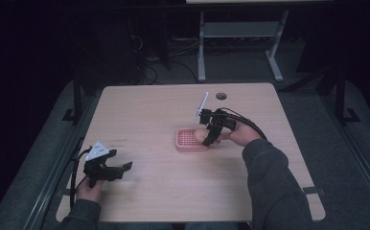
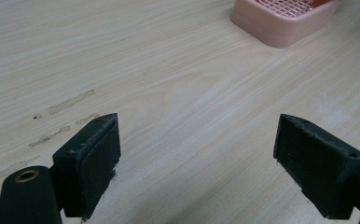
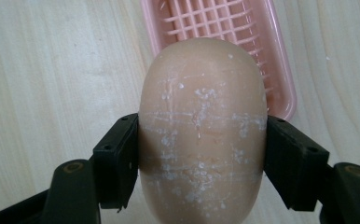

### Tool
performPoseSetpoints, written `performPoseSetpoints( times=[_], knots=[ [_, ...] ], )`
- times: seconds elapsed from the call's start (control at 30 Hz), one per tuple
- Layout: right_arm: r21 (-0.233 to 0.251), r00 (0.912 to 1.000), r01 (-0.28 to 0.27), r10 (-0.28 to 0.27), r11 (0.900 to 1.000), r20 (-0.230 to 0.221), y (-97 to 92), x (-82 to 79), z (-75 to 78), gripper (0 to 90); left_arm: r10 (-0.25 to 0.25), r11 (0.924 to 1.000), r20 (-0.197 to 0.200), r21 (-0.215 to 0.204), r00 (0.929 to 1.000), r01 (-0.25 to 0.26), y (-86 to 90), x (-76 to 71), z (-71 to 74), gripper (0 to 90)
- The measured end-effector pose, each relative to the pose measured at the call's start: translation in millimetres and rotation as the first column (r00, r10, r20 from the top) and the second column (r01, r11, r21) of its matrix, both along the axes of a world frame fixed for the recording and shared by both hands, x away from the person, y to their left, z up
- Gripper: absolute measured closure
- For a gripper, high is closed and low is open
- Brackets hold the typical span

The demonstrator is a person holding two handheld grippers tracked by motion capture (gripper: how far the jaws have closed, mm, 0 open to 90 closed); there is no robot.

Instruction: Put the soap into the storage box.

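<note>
Clamping a peach-coloured soap (image 3: 203,135) across its middle, the right gripper (image 3: 201,161) holds the bar with one pad on each long side, the rounded end sticking out ahead of the jaws. Beyond and below that end lies the pink tray (image 3: 280,88), its slatted grid bare as far as can be seen, so the bar hangs over the tray's near edge and not yet in it. From the high view the right gripper (image 1: 211,135) tilts down over the tray (image 1: 185,146), the soap (image 1: 200,135) a pale lump at its tip.

Judging by its look, the bar is stiff, smooth and fairly light, with curved flanks that give flat pads little to bite on; the white scuffs and crumbs on its face suggest a dry, chalky skin that may help. A grip across the widest part, as here, seems the safest, since nearer either end the taper would tend to squeeze it out.

Well off to that gripper's side, the left gripper (image 1: 110,168) rests low over the table (image 1: 149,191), jaws spread wide with nothing between them; ahead of its pads (image 2: 94,158) is bare wood, the tray (image 2: 280,28) far in front.
</note>
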State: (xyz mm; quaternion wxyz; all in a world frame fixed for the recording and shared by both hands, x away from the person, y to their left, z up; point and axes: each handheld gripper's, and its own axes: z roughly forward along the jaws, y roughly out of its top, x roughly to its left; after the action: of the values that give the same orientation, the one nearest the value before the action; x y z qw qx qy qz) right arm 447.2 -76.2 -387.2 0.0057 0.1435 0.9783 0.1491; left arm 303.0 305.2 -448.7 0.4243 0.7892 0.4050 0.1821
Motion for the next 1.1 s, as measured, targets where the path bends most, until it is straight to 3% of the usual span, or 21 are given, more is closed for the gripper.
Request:
performPoseSetpoints(
  times=[0.27,0.37,0.53,0.67,1.1],
  knots=[
    [0.008,0.9999,-0.014,0.014,0.9999,-0.002,9.4,7.8,5.3,31.9,-0.001,1.0,0.0,-0.001,1.0,0.001,-0.1,0.0,0.2,14.3],
    [-0.017,0.9998,-0.022,0.022,0.9996,0.001,15.4,10.5,7.2,31.9,-0.001,1.0,0.0,-0.001,1.0,0.001,-0.1,0.0,0.1,14.3],
    [-0.004,0.9995,-0.03,0.03,0.9995,-0.003,21.7,14.8,9.6,31.9,0.0,1.0,0.001,-0.001,1.0,0.0,0.2,0.1,0.2,14.3],
    [-0.025,0.9988,-0.049,0.049,0.9985,0.004,32.3,17.8,9.8,31.9,-0.001,1.0,0.002,0.005,1.0,0.001,0.3,0.2,0.4,14.3],
    [-0.047,0.9972,-0.074,0.074,0.9961,-0.016,51.0,24.7,-5.7,31.8,-0.002,1.0,-0.001,0.003,1.0,0.002,0.0,0.4,0.2,14.3]
  ],
)
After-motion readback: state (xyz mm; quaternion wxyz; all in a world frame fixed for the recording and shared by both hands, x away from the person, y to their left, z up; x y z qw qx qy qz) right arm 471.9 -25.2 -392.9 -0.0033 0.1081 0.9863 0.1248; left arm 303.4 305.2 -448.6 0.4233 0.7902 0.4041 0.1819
